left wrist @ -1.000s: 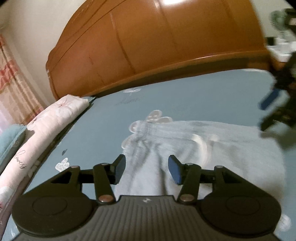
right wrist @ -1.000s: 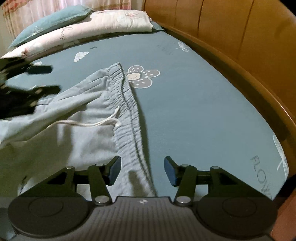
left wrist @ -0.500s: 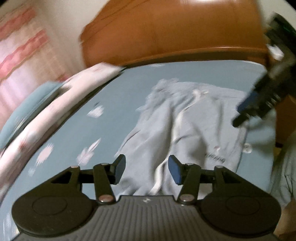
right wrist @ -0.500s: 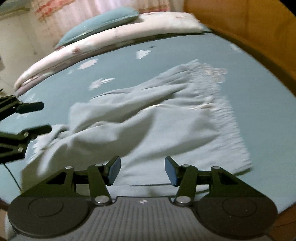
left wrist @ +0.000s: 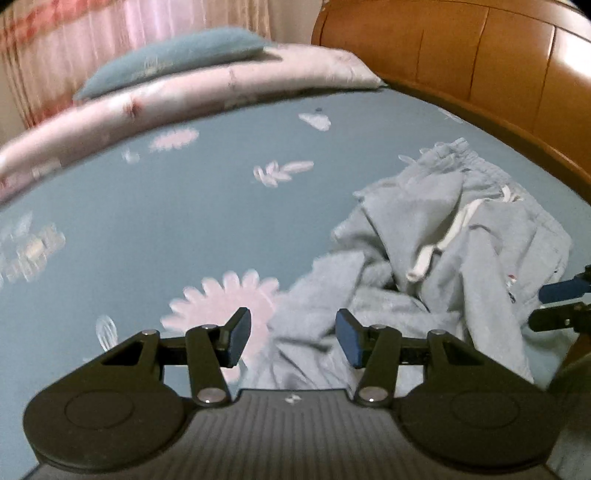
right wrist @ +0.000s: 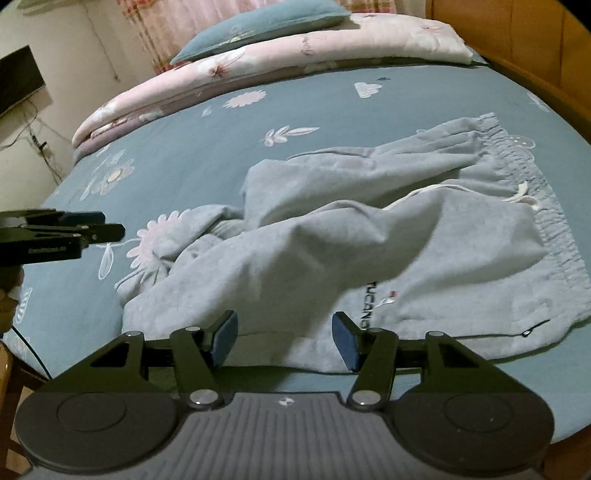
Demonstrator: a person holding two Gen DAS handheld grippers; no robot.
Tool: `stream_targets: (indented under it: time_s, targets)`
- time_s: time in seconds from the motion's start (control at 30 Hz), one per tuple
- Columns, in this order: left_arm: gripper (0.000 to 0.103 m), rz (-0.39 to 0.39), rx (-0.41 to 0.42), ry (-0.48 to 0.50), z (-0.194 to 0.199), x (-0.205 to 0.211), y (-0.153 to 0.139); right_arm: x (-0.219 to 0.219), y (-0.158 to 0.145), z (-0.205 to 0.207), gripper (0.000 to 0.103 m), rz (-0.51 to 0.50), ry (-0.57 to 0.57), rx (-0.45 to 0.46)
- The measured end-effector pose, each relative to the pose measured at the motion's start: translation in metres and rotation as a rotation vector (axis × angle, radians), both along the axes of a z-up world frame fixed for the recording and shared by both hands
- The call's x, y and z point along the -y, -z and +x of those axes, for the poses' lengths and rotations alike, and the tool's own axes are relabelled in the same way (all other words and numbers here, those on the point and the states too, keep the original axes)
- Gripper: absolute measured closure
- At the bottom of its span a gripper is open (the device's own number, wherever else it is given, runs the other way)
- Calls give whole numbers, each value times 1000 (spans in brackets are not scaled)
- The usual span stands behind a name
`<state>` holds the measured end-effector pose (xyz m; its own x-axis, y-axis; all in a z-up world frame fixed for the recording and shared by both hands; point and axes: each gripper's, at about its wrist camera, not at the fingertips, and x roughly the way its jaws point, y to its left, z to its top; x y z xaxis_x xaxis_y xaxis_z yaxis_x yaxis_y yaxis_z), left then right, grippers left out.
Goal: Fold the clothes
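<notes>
Left gripper, black two-finger tool with blue pads: jaws apart, nothing pinched; through the gap, a rumpled end of the garment and a pale daisy print on the sheet. It points down over the near edge of the teal flower-printed bed sheet. To its right lies the pale grey-blue fleece sweatpants, crumpled, white drawstring loose on top. From the right wrist view the pants run roughly left to right across the bed: bunched leg ends at the left, near the left gripper at that frame's left edge, and the gathered elastic waistband at the far right, toward the curved wooden headboard. One leg is thrown back over the other. Right gripper, same make: jaws opening, no cloth pinched; it hangs over the near edge of the pants at about mid-length, beside the printed logo. Judgement: leg ends fall to the left tool, the waistband side to the right one; the garment wants spreading along its long axis before any fold. Far side, left to right: pink floral quilt with a teal pillow on it.
</notes>
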<state>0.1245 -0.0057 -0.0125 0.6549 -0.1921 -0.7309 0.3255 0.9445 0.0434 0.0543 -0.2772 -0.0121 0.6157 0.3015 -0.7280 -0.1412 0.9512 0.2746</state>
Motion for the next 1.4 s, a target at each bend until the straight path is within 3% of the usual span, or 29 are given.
stream_targets:
  time_s: [0.17,0.5,0.67,0.83,1.2,1.4]
  targets:
    - [47,-70,-34,16,-11,-8,13,-3,4,-4,39,-9,3,-15]
    - [46,-162,-107,-58,-26,-31,35,8,14,-9,38,26,40,-48]
    - [46,-174,-120,-112,-25,-38,38,10,11,-10,37,26,42,-38]
    - [45,-184,-97,-64,-26,-29,35,13,8,-9,35,35,51,-31]
    - [37,-169,-47,5,32,-10,43,9,6,0,34,24,34,-30]
    - [36,-135,-75,85,63,4,62,7,7,13,34,11,32,-17]
